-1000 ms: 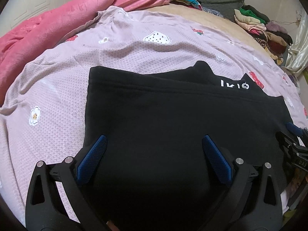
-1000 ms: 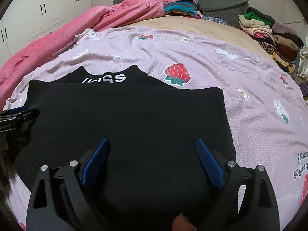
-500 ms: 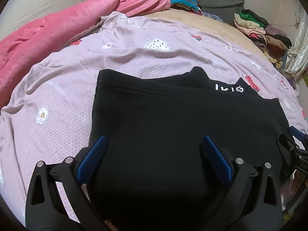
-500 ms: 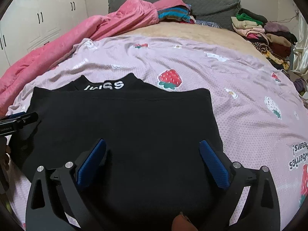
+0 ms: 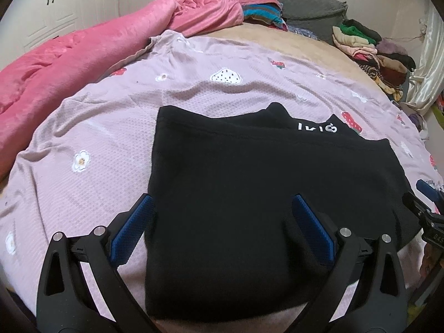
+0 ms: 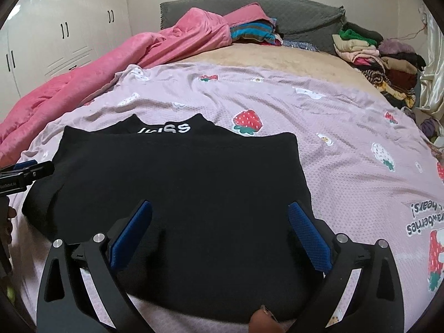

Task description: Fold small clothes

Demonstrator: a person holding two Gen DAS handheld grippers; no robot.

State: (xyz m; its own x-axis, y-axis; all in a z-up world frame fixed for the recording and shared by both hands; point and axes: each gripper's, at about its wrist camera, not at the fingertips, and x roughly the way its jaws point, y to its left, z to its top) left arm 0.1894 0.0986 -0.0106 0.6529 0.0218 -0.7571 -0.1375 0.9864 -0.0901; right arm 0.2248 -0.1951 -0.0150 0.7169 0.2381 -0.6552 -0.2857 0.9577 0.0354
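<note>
A: Both grippers stood released. The left gripper (image 5: 222,230) hung wide over the folded black knit top with white lettering at its collar (image 5: 263,194), pads off the cloth. The right gripper (image 6: 220,234) had just been opening, the top below it but unpinched.

B: Position of top?

A: Flat on the lilac strawberry-print sheet (image 6: 347,144), near the bed's close edge.

B: Handling?

A: Judged soft, light, limp; likely to sag if lifted by one point. Best taken at two side corners.

B: Clearance?

A: Open sheet beyond and to both sides. The rumpled pink blanket (image 5: 69,63) and stacked folded clothes (image 6: 374,55) lay well apart.
</note>
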